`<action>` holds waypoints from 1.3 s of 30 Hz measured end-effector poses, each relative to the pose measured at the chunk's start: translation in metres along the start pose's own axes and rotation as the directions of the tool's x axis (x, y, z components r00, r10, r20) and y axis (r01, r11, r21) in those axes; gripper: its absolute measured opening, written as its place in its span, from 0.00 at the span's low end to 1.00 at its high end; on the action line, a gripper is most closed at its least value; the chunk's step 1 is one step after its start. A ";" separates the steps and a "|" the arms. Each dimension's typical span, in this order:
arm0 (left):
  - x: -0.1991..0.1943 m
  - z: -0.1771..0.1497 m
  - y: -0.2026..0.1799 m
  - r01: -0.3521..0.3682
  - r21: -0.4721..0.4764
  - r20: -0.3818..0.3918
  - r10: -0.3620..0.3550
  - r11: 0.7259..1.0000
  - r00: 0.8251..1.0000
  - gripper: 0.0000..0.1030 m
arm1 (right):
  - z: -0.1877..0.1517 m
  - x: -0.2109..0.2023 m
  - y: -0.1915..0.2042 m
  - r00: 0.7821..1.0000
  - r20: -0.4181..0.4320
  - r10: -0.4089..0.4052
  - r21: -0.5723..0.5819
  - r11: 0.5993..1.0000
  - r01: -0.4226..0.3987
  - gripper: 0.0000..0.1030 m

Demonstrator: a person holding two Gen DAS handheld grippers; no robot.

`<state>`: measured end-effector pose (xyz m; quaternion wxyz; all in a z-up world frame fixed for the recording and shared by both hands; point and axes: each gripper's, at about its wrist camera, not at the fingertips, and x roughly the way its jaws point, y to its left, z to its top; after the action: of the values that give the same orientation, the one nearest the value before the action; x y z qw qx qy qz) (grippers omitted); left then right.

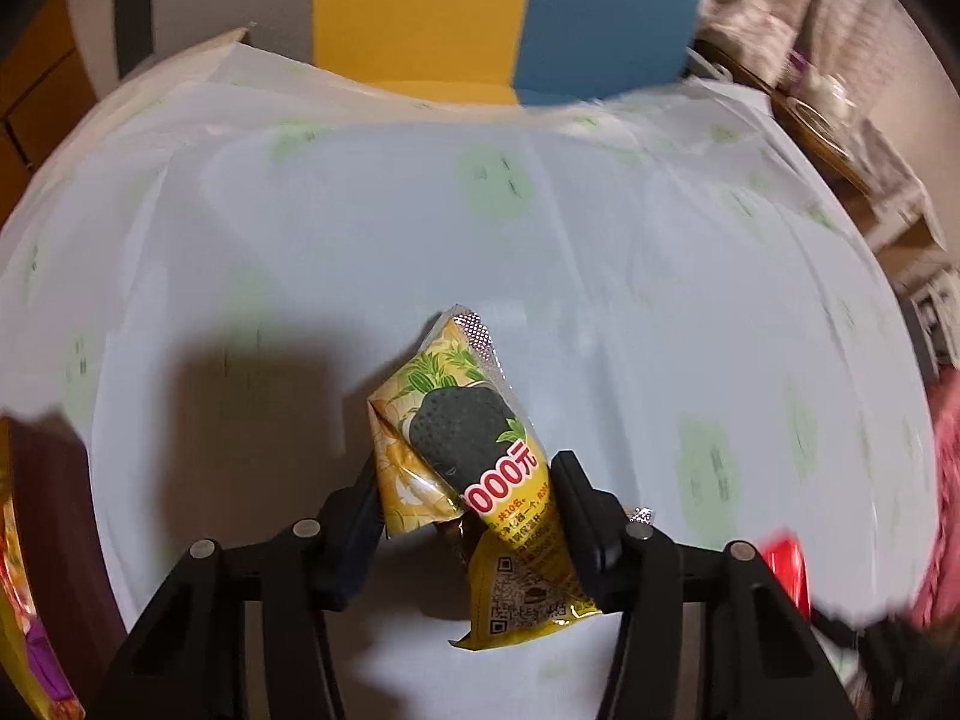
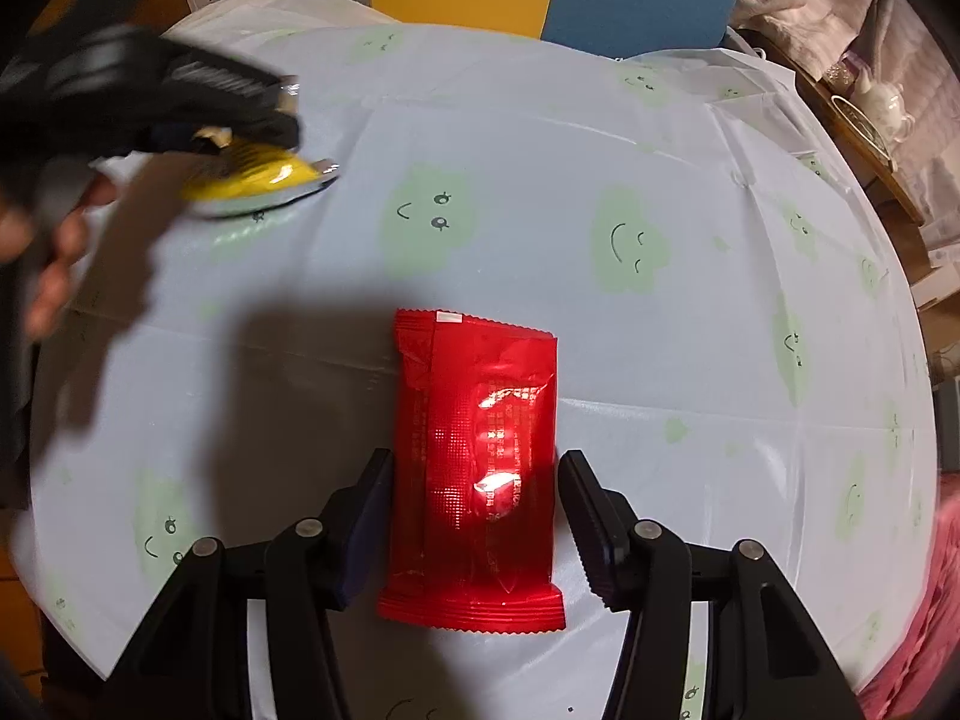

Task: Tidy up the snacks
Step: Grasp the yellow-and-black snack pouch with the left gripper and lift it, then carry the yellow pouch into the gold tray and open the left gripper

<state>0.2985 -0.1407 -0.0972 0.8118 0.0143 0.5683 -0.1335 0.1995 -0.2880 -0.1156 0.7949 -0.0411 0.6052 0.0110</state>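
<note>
Snacks, two counted. At nine o'clock: yellow packet (image 1: 462,450), crinkled glossy foil with serrated silver end, pinched and buckled between black left gripper (image 1: 465,483) jaws just above pale blue tablecloth (image 1: 600,228), thin wrinkled plastic printed with green smiling clouds. At three o'clock: red packet (image 2: 474,468), flat shiny rectangle with zigzag ends, lying on tablecloth between right gripper (image 2: 474,480); jaws flanking it, contact unclear.
</note>
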 end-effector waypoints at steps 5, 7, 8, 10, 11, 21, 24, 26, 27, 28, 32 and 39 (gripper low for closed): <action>-0.024 -0.060 0.000 0.033 0.110 -0.005 -0.033 0.993 0.999 0.53 | 0.001 0.003 -0.003 1.000 0.000 0.013 0.011 1.000 -0.013 0.51; -0.034 -0.085 -0.001 0.049 0.156 -0.007 -0.048 0.987 0.999 0.53 | 0.001 0.004 -0.002 1.000 0.001 0.019 0.018 1.000 -0.019 0.51; -0.036 -0.093 -0.003 0.052 0.182 -0.006 -0.052 0.982 0.999 0.53 | 0.002 0.005 -0.003 1.000 -0.001 0.023 0.022 0.999 -0.023 0.51; -0.047 -0.118 -0.005 0.055 0.238 -0.002 -0.056 0.970 0.998 0.53 | 0.003 0.007 -0.008 1.000 -0.003 0.030 0.032 0.999 -0.030 0.52; -0.051 -0.128 -0.006 0.062 0.260 -0.002 -0.064 0.964 0.998 0.53 | 0.003 0.008 -0.009 0.999 -0.003 0.033 0.038 0.999 -0.033 0.52; -0.071 -0.169 0.008 0.097 0.213 -0.038 -0.091 0.972 0.995 0.57 | -0.002 0.011 -0.019 0.999 0.003 0.032 0.063 0.997 -0.032 0.58; -0.079 -0.175 0.016 0.127 0.114 -0.059 -0.121 0.985 0.991 0.57 | -0.005 0.011 -0.018 1.000 0.005 0.027 0.064 0.998 -0.027 0.59; -0.079 -0.174 0.018 0.119 0.078 -0.056 -0.115 0.990 0.992 0.59 | -0.005 0.013 -0.016 1.000 0.005 0.022 0.061 0.998 -0.023 0.59; -0.081 -0.176 0.017 0.096 0.073 -0.051 -0.093 0.993 0.994 0.62 | -0.005 0.013 -0.015 1.000 0.005 0.021 0.060 0.998 -0.022 0.59; -0.080 -0.174 0.014 0.083 0.071 -0.049 -0.080 0.994 0.996 0.64 | -0.006 0.012 -0.014 1.000 0.004 0.020 0.058 0.998 -0.021 0.59; -0.070 -0.174 0.005 0.014 0.020 -0.073 -0.013 1.000 0.997 0.67 | -0.007 0.012 -0.011 1.000 0.004 0.014 0.051 0.999 -0.014 0.59; -0.065 -0.183 -0.020 -0.073 0.161 0.031 0.069 0.984 0.997 0.50 | -0.009 0.011 -0.004 1.000 0.012 0.004 0.030 1.000 -0.004 0.58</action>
<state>0.1048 -0.1146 -0.0993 0.8194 0.0985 0.5443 -0.1503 0.1943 -0.2933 -0.1285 0.7989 -0.0276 0.6008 0.0038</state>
